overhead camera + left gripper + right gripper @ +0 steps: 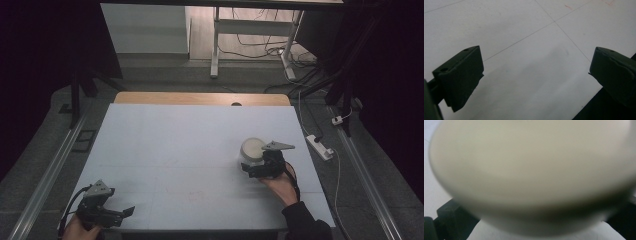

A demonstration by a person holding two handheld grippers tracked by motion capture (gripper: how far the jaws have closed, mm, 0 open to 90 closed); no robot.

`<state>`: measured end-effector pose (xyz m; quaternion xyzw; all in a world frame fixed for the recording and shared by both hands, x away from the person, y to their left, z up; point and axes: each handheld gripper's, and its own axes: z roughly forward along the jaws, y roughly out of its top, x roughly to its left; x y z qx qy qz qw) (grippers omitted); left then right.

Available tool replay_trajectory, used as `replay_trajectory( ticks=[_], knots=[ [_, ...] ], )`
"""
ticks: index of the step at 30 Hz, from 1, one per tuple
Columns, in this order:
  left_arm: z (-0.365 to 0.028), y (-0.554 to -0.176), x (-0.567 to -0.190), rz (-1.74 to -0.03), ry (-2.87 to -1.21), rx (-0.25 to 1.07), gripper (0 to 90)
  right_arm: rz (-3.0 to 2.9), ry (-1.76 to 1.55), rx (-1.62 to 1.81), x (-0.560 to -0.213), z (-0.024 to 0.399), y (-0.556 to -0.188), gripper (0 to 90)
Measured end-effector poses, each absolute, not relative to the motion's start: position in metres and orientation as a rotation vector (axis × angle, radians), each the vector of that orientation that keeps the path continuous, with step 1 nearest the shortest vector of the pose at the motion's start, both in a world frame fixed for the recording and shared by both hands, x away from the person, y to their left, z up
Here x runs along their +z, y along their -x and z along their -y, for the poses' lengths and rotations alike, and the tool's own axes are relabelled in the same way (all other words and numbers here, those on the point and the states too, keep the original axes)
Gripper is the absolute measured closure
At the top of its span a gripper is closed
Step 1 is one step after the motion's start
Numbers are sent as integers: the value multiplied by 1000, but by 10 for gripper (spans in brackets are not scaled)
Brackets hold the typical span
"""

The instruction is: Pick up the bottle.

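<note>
Standing by the table and going left to right: the left gripper (112, 214) sits at the near left corner of the white table (190, 145), held low by a hand (77, 230) that just pokes in from the near edge. Its jaws are spread wide apart with nothing between them; in the left gripper view (534, 72) you just see bare white tabletop with a couple of thin lines and the dark near edge of the table off to one side. It's well apart from everything else, nothing near it.

Over on the right half, roughly midway between near and far, there's a cream-coloured round bowl (252, 149) resting on the table. The right gripper (254, 169) is pushed right up against its near side, with the person's hand (281, 186) and dark sleeve (305, 225) coming in from the near right. In the right gripper view the bowl (531, 175) is super close and blurry, and the two black jaws peek out at either side of its base, so they're straddling it. Honestly can't tell if they're actually squeezing it or just sitting around it.
</note>
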<state>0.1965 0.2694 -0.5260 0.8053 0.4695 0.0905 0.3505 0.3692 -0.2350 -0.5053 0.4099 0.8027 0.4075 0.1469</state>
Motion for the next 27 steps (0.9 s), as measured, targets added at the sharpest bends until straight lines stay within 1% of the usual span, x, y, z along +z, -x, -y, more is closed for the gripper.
replay_trajectory(
  ticks=[11,16,27],
  knots=[
    [-269,-197,-526,-1215,-2089,231,4,-2294,-1136,1174,-506,226,-377,1],
    [-269,-197,-526,-1215,-2089,230,4,-2274,-1093,1138,-503,223,-375,46],
    [-269,-197,-526,-1211,-2091,229,4,-2275,-1075,1118,-502,222,-374,55]
  ],
)
